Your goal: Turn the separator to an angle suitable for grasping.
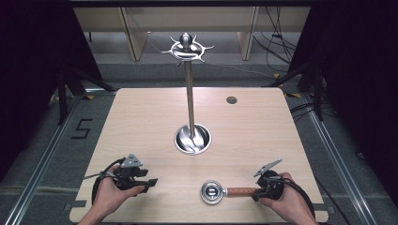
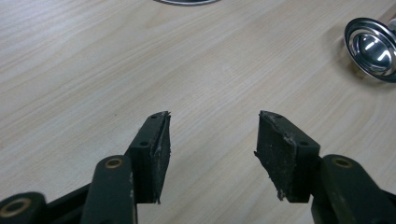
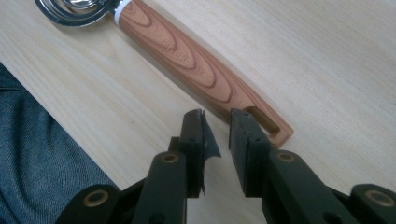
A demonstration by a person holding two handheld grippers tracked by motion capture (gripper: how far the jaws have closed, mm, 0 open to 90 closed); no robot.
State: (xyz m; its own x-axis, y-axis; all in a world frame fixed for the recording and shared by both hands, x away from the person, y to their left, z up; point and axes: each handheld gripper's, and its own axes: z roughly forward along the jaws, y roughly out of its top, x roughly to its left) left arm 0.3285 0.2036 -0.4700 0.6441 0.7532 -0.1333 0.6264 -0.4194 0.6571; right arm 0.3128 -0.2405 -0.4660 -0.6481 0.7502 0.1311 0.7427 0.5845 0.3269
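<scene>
Wood-handled scoop (image 1: 220,192) flat on table (image 1: 141,122), right claw (image 3: 217,122) narrowly open just behind its handle, left claw (image 2: 212,135) wide, empty.

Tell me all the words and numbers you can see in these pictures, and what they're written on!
"5": a dark number marked on the grey floor to the left of the table.
Raised lettering runs along the wooden handle of the ladle, seen in the right gripper view; it is too faint to read.
I can make out no other words or numbers.
</scene>
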